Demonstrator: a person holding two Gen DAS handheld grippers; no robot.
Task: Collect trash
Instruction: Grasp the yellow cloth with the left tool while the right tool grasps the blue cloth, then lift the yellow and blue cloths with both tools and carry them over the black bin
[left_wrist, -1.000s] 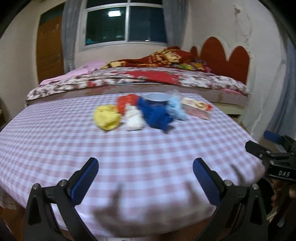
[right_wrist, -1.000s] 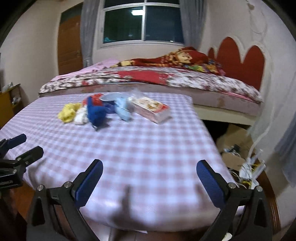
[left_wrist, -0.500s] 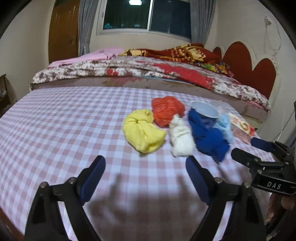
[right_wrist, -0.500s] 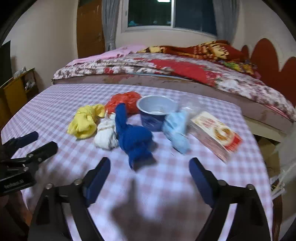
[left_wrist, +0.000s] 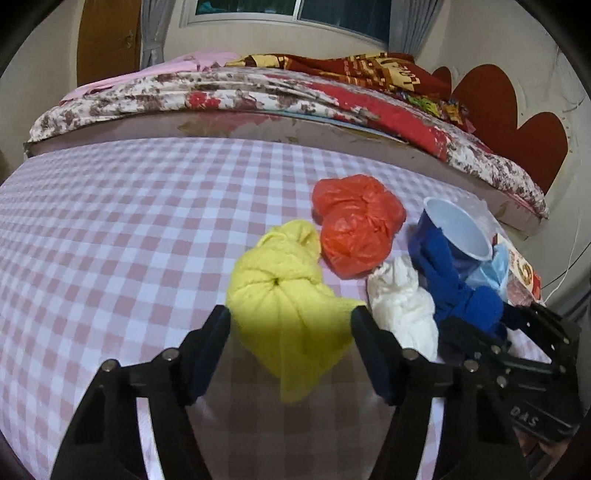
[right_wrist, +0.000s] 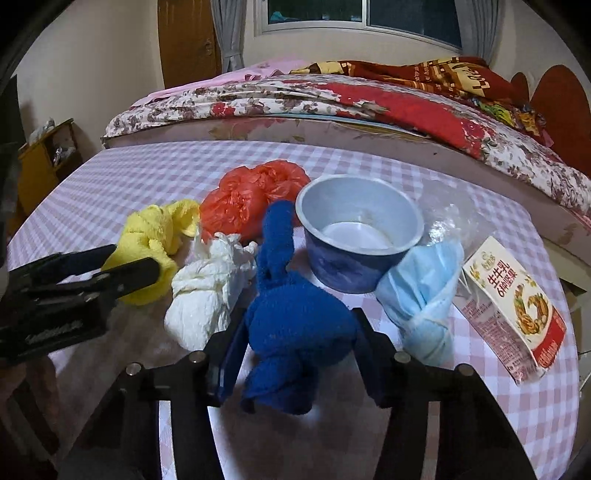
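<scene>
On the pink checked table (left_wrist: 110, 236) lie a knotted yellow cloth (left_wrist: 284, 306), an orange plastic bag (left_wrist: 354, 229), a white wad (left_wrist: 402, 306), a knotted blue cloth (right_wrist: 295, 317), a blue paper cup (right_wrist: 354, 232), a light blue mask (right_wrist: 424, 295) and a milk carton (right_wrist: 517, 302). My left gripper (left_wrist: 290, 347) is open, its fingers on either side of the yellow cloth. My right gripper (right_wrist: 295, 350) is open, its fingers on either side of the blue cloth. Neither cloth is squeezed. The right gripper also shows in the left wrist view (left_wrist: 517, 343), and the left gripper in the right wrist view (right_wrist: 122, 266).
A bed with a floral cover (right_wrist: 295, 96) and a red blanket (right_wrist: 424, 77) runs right behind the table. A wooden door (right_wrist: 188, 40) and a window (right_wrist: 362, 18) are at the back. A small cabinet (right_wrist: 44, 158) stands at the left.
Both grippers have moved forward over the table to the pile. The left one now straddles the yellow cloth, the right one the blue cloth. Both jaw gaps have narrowed.
</scene>
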